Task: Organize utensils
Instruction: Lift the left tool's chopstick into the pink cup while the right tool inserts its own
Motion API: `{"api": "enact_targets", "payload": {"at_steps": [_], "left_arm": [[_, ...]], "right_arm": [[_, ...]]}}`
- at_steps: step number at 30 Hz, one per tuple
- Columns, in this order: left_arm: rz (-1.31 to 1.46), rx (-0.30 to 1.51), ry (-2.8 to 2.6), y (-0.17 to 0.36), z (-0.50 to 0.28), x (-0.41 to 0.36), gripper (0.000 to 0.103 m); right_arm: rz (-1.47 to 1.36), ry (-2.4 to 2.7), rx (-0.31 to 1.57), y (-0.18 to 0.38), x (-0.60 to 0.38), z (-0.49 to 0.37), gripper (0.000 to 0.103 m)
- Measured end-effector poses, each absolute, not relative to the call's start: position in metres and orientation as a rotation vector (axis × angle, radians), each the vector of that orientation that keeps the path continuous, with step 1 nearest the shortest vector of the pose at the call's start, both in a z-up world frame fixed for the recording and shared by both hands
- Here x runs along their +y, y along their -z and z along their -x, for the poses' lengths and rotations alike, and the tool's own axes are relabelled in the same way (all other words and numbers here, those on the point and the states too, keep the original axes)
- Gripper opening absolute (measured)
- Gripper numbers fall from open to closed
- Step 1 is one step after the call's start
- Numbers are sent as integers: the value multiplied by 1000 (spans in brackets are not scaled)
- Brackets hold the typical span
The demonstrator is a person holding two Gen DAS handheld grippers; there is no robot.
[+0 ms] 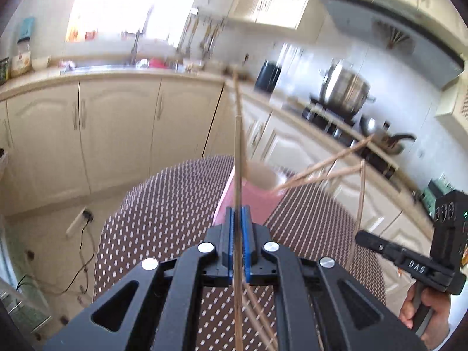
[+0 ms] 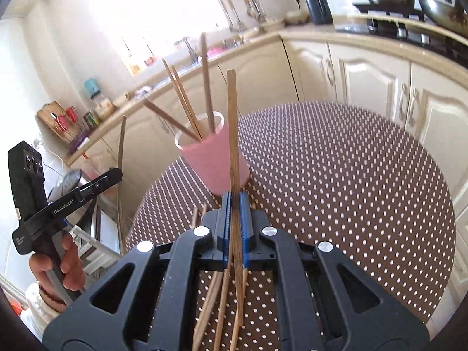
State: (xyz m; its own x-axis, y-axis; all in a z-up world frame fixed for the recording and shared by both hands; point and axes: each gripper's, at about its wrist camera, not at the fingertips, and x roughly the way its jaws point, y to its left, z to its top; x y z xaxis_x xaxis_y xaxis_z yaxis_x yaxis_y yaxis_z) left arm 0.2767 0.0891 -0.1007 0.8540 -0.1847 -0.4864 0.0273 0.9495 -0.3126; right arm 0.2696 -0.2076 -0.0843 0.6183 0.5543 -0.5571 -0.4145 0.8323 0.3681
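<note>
Sunlit kitchen, cream cabinets (image 1: 117,122) under a pale countertop (image 2: 336,36), bright window (image 1: 117,3) above the sink.

Pink cup (image 2: 215,158) stands upright holding four leaning wooden chopsticks (image 2: 182,99); more chopsticks (image 2: 222,301) lie loose on the tablecloth.

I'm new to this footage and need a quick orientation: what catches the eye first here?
Each gripper is shut on a single upright chopstick: the left gripper on one, the right gripper on another. Just beyond them a pink cup stands on the dotted brown table, already holding several chopsticks that lean out of it. More chopsticks lie loose on the table under the right gripper.
</note>
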Motion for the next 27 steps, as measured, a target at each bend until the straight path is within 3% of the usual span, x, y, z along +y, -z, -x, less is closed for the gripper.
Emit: {"api": "enact_targets", "payload": {"at_steps": [16,27], "left_arm": [[305,189,109,51,-300,68,6],[275,43,23,24,-343,58,6]], "right_arm": [[-230,-546,509,28,-195,-300,6],[-208,-460,341,-9,-191,-343,6]]}}
